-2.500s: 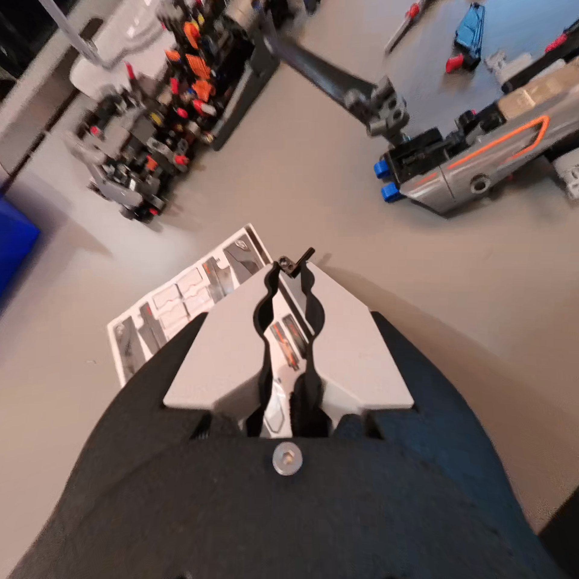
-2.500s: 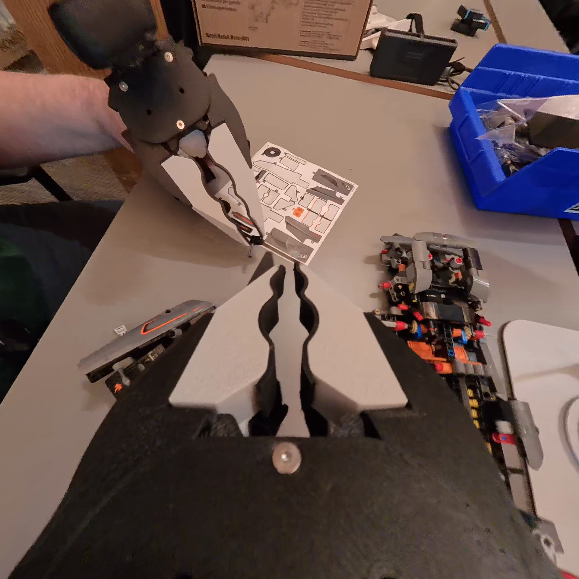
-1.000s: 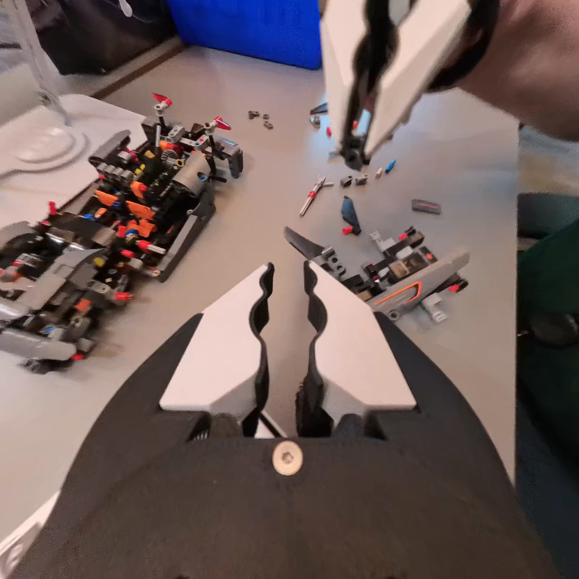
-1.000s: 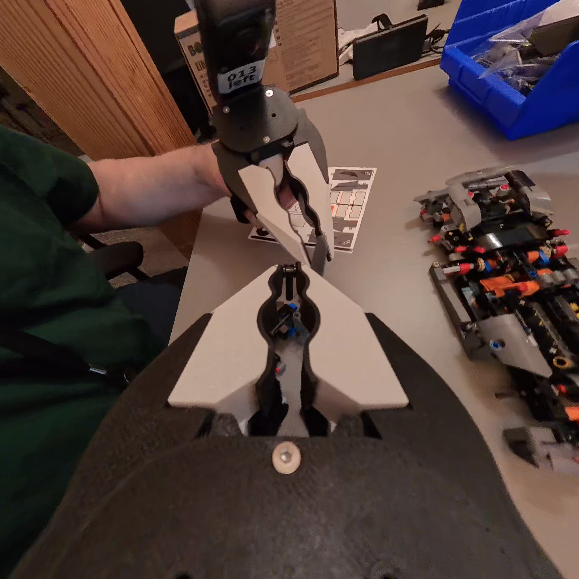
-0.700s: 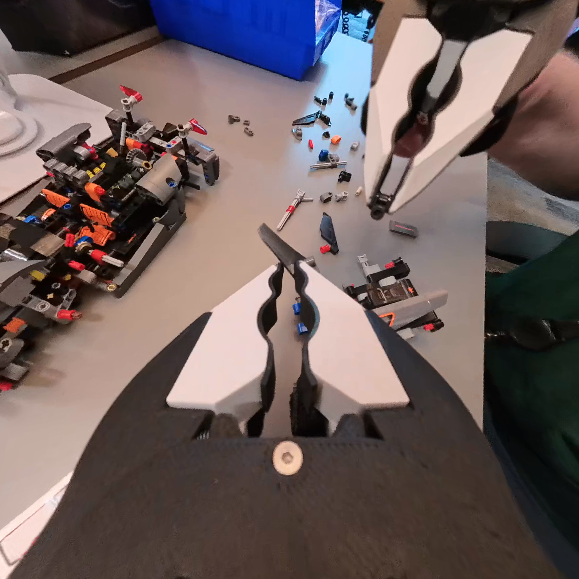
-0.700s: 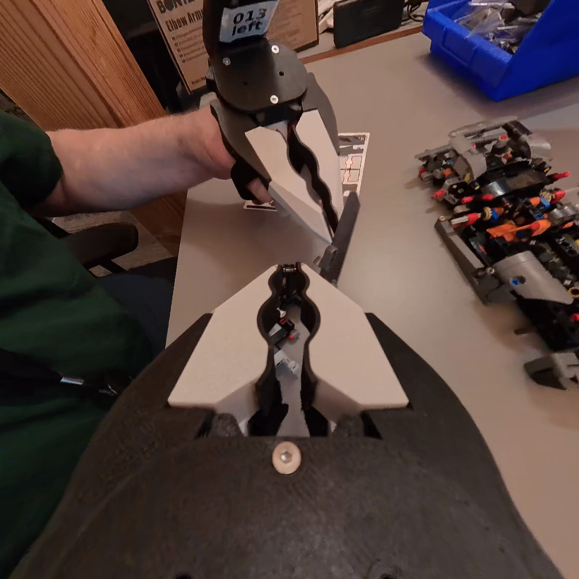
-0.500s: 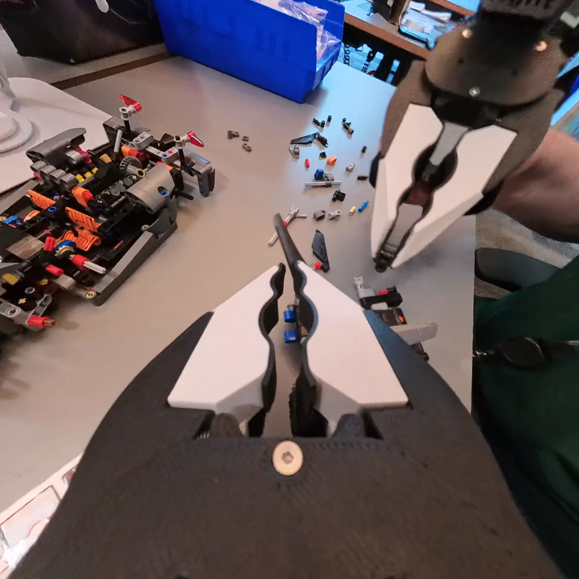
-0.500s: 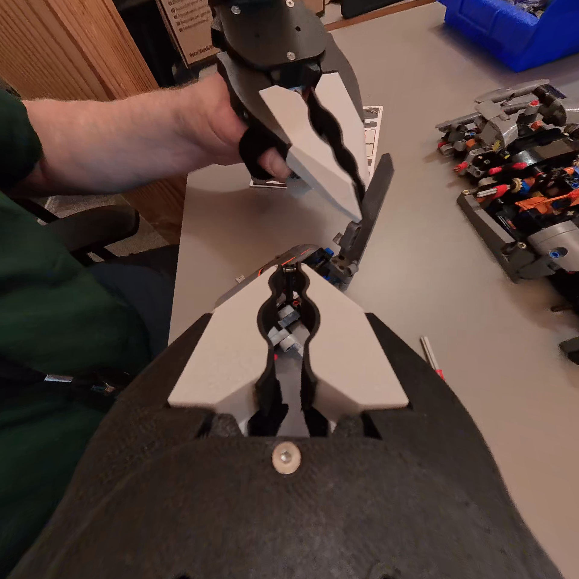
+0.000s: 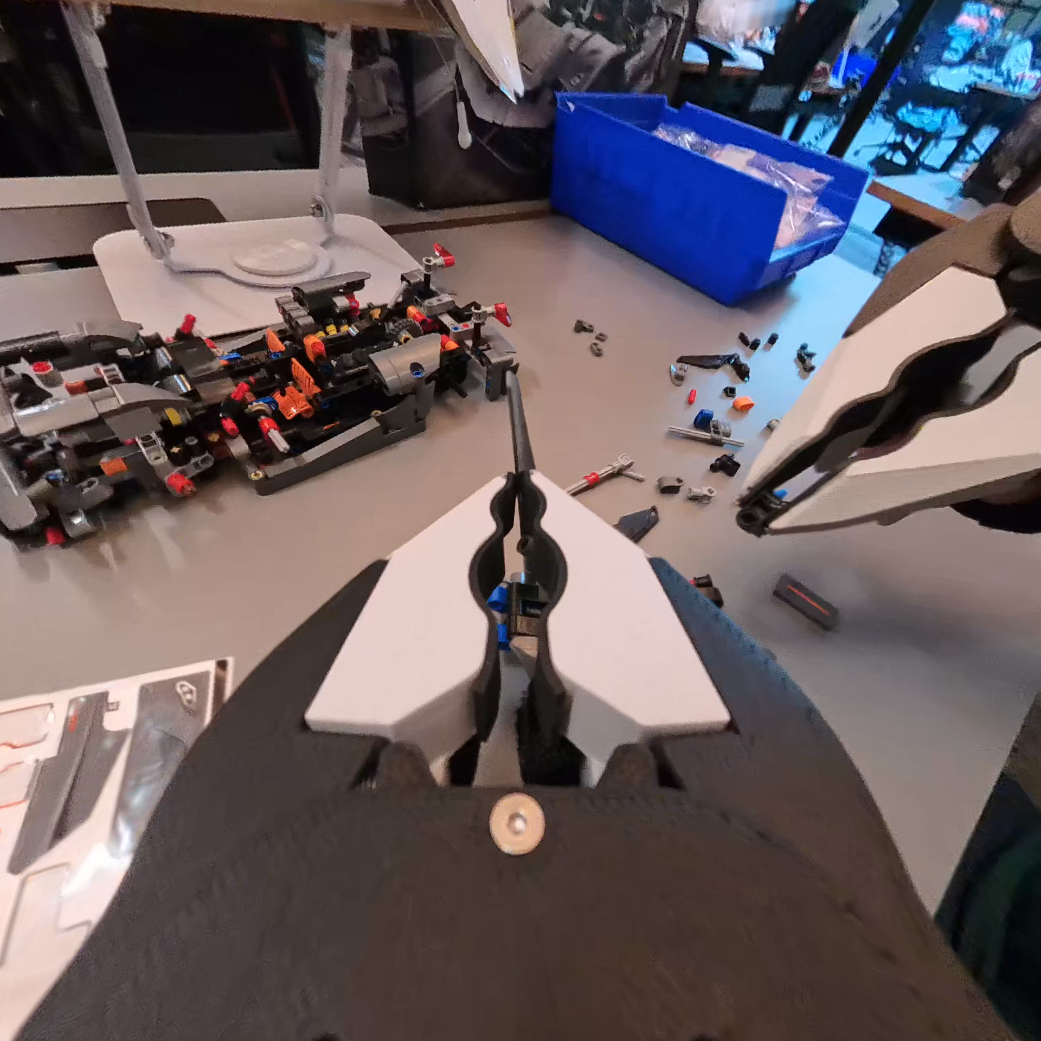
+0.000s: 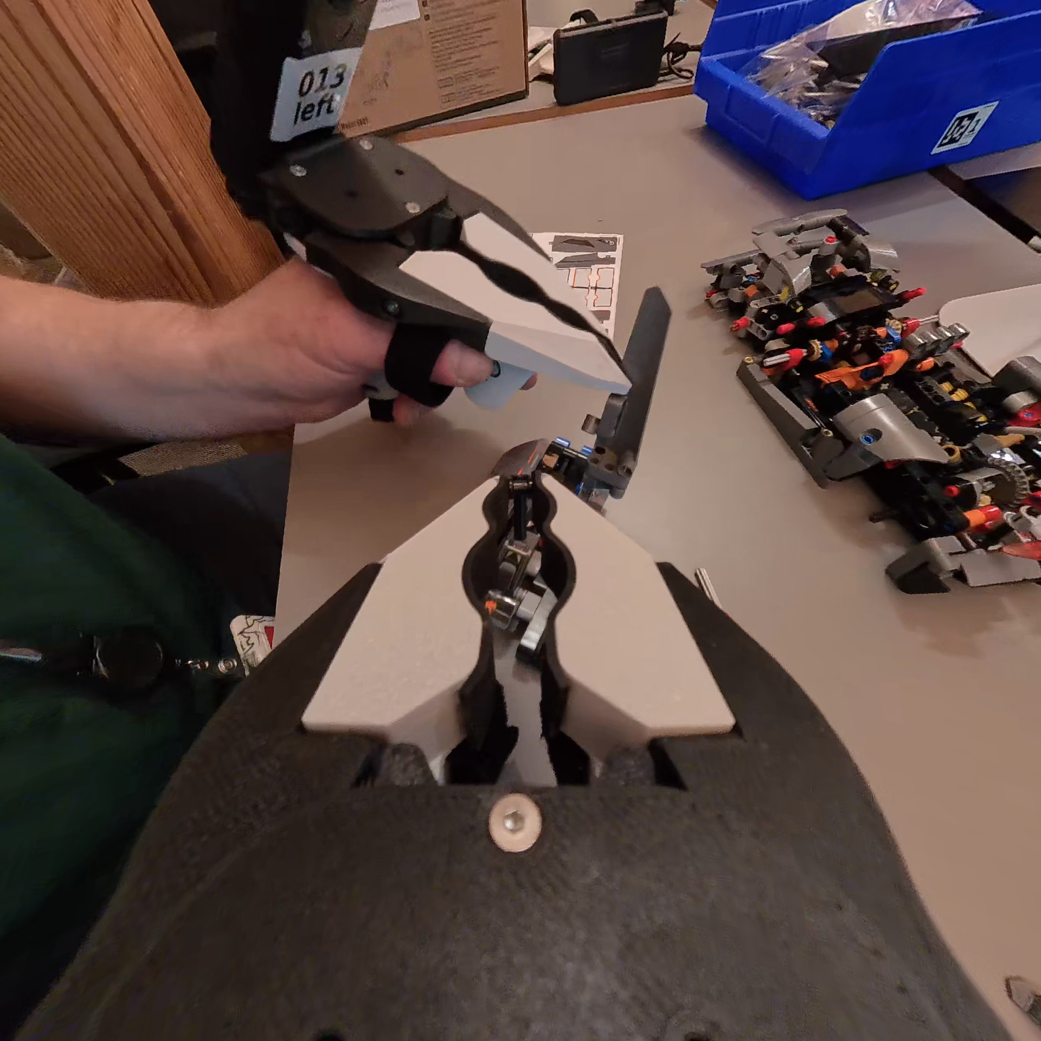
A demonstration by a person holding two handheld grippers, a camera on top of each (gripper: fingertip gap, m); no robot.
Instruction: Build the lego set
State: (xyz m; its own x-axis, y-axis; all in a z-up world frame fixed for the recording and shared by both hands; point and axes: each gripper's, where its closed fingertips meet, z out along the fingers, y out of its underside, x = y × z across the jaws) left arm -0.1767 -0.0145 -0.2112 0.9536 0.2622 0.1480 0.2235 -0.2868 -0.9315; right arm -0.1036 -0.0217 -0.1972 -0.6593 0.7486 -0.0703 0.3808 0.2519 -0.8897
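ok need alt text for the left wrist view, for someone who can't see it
The left gripper has its white fingers shut on a long black lego panel that pokes forward over a grey table. Beyond lie a half-built black, grey and orange lego car chassis, scattered small lego pieces and a blue plastic bin; the right gripper enters from the right.

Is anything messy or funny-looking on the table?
Yes: small loose lego pieces lie scattered across the grey table near the blue plastic bin. The long dark lego panel sticks up steeply, tilted, pinched by the left gripper.
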